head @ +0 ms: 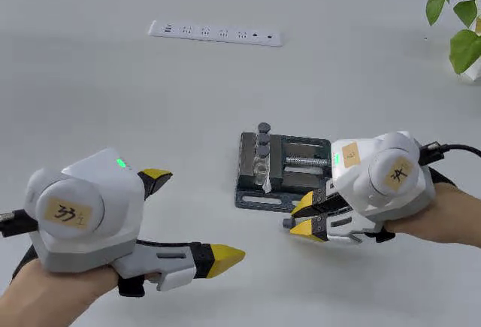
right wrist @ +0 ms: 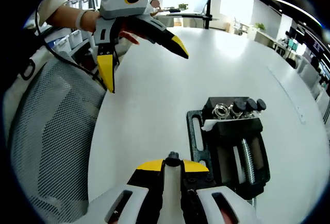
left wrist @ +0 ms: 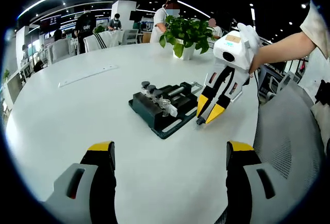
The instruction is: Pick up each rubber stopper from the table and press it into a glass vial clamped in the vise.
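Left gripper (head: 197, 213), nearest, hand cut off at the lower edge: jaws spread wide, nothing grasped. Right gripper (head: 294, 220): clenched on a rubber stopper (right wrist: 171, 156) (mostly hidden between the tips), held low just beside the vise (head: 249, 163). One glass vial (right wrist: 221, 111) is seen unstoppered. Bare table (head: 113, 101) is left all round.

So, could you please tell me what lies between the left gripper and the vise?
That stretch is bare white table: the left gripper view shows nothing between the left gripper and the vise.
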